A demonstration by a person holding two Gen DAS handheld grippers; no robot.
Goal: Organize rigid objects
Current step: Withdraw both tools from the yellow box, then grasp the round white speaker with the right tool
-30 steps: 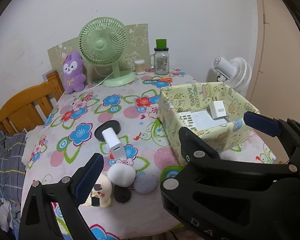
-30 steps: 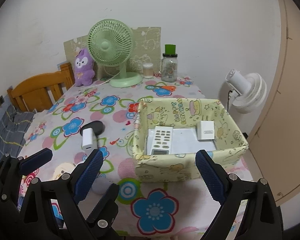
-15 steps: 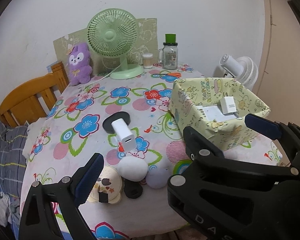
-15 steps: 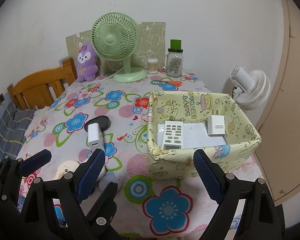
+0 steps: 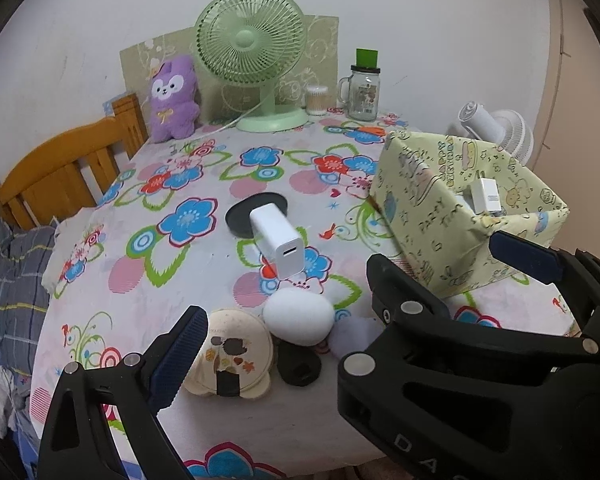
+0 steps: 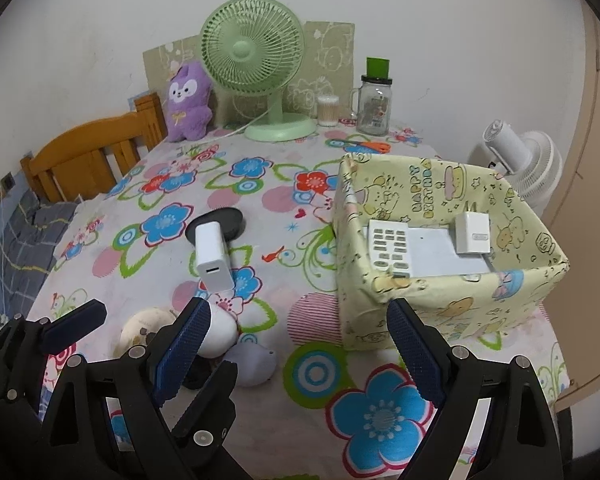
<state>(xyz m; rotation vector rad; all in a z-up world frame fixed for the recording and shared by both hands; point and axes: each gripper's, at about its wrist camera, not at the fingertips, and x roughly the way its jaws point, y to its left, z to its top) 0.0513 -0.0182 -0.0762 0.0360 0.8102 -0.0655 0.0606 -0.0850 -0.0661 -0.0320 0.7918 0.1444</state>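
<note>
A yellow patterned box (image 6: 452,304) stands on the right of the floral table and holds a white remote (image 6: 389,246) and a white plug adapter (image 6: 472,234). A white charger (image 5: 278,242) lies mid-table by a black disc (image 5: 240,216). Near the front edge lie a white egg-shaped object (image 5: 298,316), a cream round case (image 5: 230,354), a small black piece (image 5: 298,366) and a pale lilac object (image 6: 254,364). My left gripper (image 5: 350,294) is open and empty above the front pile. My right gripper (image 6: 296,354) is open and empty, in front of the box.
At the back stand a green fan (image 5: 252,56), a purple plush (image 5: 172,98), a glass jar with green lid (image 5: 364,88) and a cotton-swab tub (image 5: 316,100). A wooden chair (image 5: 60,176) is at the left, a white fan (image 6: 520,164) beyond the right edge.
Both grippers have moved forward toward the table, so the objects and box look larger and nearer. Nothing on the table has moved. Both grippers stay open.
</note>
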